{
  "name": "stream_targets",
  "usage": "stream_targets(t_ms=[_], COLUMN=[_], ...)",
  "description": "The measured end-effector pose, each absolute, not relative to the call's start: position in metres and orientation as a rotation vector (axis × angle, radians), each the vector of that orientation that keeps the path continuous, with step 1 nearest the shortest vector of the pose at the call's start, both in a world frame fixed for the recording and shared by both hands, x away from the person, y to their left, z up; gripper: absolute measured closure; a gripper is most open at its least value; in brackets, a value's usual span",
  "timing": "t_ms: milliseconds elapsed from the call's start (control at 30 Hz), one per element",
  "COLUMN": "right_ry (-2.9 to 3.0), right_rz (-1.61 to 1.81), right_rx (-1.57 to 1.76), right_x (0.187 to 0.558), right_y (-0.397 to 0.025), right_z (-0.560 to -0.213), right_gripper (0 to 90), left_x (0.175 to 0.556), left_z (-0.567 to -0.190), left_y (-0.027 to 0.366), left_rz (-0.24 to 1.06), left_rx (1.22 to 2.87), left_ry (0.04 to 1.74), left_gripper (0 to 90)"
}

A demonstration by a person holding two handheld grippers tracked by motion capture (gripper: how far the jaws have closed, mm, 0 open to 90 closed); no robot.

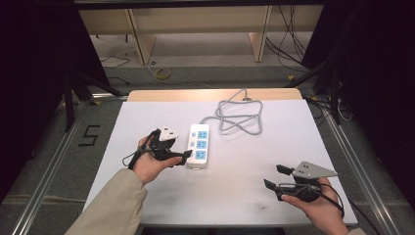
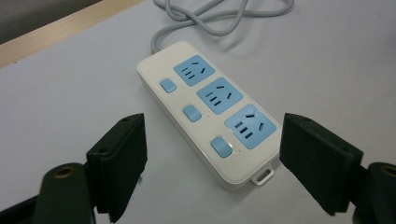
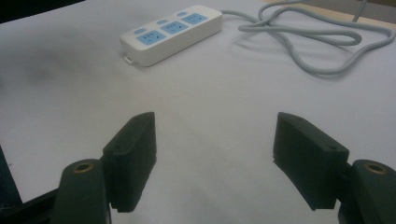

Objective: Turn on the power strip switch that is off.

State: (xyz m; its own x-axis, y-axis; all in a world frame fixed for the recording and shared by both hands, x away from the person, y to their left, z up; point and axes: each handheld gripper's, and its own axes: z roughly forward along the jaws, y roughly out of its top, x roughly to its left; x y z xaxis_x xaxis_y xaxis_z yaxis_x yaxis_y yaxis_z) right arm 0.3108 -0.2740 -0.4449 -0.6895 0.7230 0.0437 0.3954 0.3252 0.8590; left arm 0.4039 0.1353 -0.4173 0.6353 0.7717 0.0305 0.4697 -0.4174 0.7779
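Strip (image 1: pixel 198 146): mid-tabletop (image 1: pixel 147 117), cord coiled behind. Left claw (image 2: pixel 212 163): spread wide, empty, straddling strip's near end. Right claw (image 3: pixel 215 158): agape, empty, well apart. Contact probably none. Advice: centre the jaws across strip's width, then close squarely.

The power strip (image 1: pixel 198 146) lies flat on the white desk (image 1: pixel 244 196), left of centre, its long side running away from the person. It is white, with three blue sockets and three small blue switches (one beside each socket). Its grey cable (image 1: pixel 238 117) trails off in loose loops behind it.
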Motion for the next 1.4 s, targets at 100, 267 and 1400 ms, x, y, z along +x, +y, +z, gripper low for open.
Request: stream_targets(t_ms=[100,267,1400], right_ry=[2.250,2.251,2.239], right_rz=[1.305,1.301,1.301], right_rx=[0.989,0.986,0.992], right_x=[0.311,0.310,0.312], right_y=[-0.274,-0.273,-0.275], right_z=[-0.445,-0.444,-0.444], right_gripper=[30.6,30.6,30.6], left_x=[0.403,0.403,0.388], left_z=[-0.416,-0.417,-0.414], left_y=[0.137,0.139,0.169], left_rz=[0.497,0.496,0.523], left_rx=[2.080,2.081,2.003], left_ry=[0.966,0.967,0.959], left_gripper=[22.6,22.6,19.7])
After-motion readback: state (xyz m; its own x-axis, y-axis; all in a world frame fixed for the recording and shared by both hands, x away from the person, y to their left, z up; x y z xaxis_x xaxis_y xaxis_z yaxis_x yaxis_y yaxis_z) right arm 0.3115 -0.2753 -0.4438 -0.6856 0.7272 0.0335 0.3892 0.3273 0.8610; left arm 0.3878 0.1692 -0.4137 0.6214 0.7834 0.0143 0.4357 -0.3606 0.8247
